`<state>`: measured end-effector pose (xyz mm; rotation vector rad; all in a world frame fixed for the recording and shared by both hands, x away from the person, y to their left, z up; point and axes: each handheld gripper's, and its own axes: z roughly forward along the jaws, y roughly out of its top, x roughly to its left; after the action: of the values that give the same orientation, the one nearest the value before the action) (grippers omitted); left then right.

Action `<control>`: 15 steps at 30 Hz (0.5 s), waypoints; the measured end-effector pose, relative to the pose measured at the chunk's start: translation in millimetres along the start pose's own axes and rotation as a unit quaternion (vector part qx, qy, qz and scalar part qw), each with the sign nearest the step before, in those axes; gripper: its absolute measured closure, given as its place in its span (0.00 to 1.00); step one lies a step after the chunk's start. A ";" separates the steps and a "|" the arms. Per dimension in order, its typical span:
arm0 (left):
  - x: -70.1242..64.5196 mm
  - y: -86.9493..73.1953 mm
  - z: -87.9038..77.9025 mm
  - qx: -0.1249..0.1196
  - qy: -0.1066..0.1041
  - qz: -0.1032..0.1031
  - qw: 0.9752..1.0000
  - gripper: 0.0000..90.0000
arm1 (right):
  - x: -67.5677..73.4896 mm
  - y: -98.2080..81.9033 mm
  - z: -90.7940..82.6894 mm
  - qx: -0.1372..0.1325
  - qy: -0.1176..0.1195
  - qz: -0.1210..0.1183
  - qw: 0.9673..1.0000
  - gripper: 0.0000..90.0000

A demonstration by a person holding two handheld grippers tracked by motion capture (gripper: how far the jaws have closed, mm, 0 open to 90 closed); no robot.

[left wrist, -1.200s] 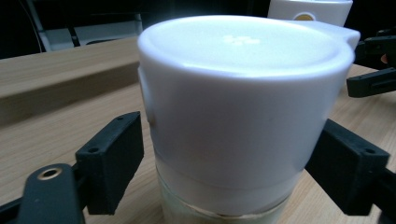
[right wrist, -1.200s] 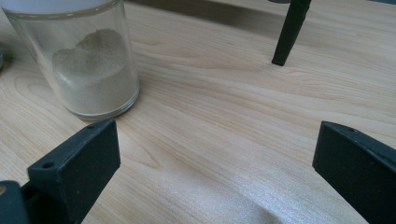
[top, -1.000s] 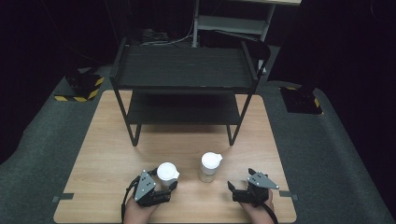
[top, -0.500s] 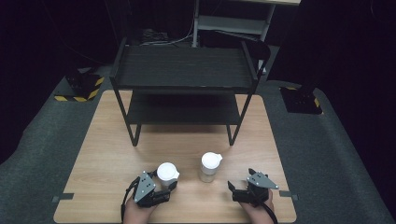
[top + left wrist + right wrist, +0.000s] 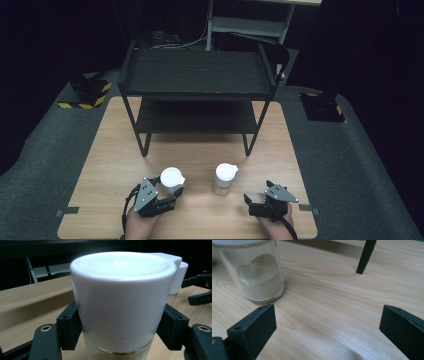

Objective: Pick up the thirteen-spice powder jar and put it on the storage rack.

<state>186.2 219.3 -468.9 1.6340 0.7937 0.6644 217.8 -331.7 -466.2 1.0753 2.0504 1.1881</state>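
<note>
While the left hand-held gripper (image 5: 172, 196) sits at the near left of the table (image 5: 200, 155), its jaws have just been closing and now clamp the left jar (image 5: 171, 181) between them. In the left gripper view the pads (image 5: 68, 326) press on both sides of this jar (image 5: 120, 302) at the lower edge of its white flip-top lid, just above the clear glass body. Jar stands upright, long axis vertical, base on the table, lid up. The lid's tab sticks out to the upper right in that view, toward the second jar.

Second jar (image 5: 225, 178): upright as well, white lid on top, near the middle of the near table edge, well apart from the first jar. In the right gripper view its glass body (image 5: 258, 275) shows pale powder heaped unevenly in the lower part; contents of the left jar cannot be told.

Right hand-held gripper (image 5: 252, 205): at the near right of the table, low over the wood, jaws spread wide with nothing between them, pointing toward the second jar but apart from it.

Black two-tier shelf rack (image 5: 197, 75) stands at the far half of the table; one of its legs (image 5: 365, 256) shows in the right gripper view, beyond the jaws.
</note>
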 end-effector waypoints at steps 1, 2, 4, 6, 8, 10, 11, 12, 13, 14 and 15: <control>1.5 2.6 -0.7 -0.001 0.000 0.001 1.000 0.34 | 0.0 -0.2 0.0 -0.001 0.000 -0.001 1.000 0.00; 2.3 5.7 -1.3 -0.001 0.001 0.003 1.000 0.34 | 0.2 0.0 0.0 0.000 0.000 0.000 1.000 0.00; 2.9 8.9 -2.1 -0.001 0.003 0.007 1.000 0.34 | 0.2 0.1 0.1 0.000 -0.001 -0.001 1.000 0.00; 5.9 17.9 -4.2 -0.005 0.005 0.012 1.000 0.34 | 0.3 0.1 0.2 0.000 -0.001 -0.002 1.000 0.00; 8.4 26.1 -5.3 -0.008 0.006 0.014 1.000 0.34 | 0.2 0.0 0.0 0.000 0.000 0.000 1.000 0.00; 9.3 28.7 -5.6 -0.009 0.006 0.015 1.000 0.34 | -0.1 0.0 -0.1 0.000 0.000 0.001 1.000 0.00; 11.9 35.6 -6.2 -0.010 0.005 0.018 1.000 0.34 | -0.2 0.0 0.0 0.000 0.000 0.001 1.000 0.00; 11.9 35.6 -6.2 -0.010 0.005 0.018 1.000 0.34 | -0.2 0.0 0.0 0.000 0.000 0.001 1.000 0.00; 13.4 39.2 -6.7 -0.011 0.004 0.018 1.000 0.34 | -0.2 0.1 0.0 0.000 0.000 0.001 1.000 0.00; 16.2 45.1 -7.3 -0.014 0.002 0.015 1.000 0.34 | -0.4 0.0 0.0 0.000 0.000 0.001 1.000 0.00; 16.2 45.1 -7.3 -0.014 0.002 0.015 1.000 0.34 | -0.6 -0.1 -0.1 0.000 0.001 0.002 1.000 0.00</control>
<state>197.1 230.8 -423.0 1.6224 0.7621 0.6978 218.0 -332.3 -466.3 1.0793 2.0496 1.1919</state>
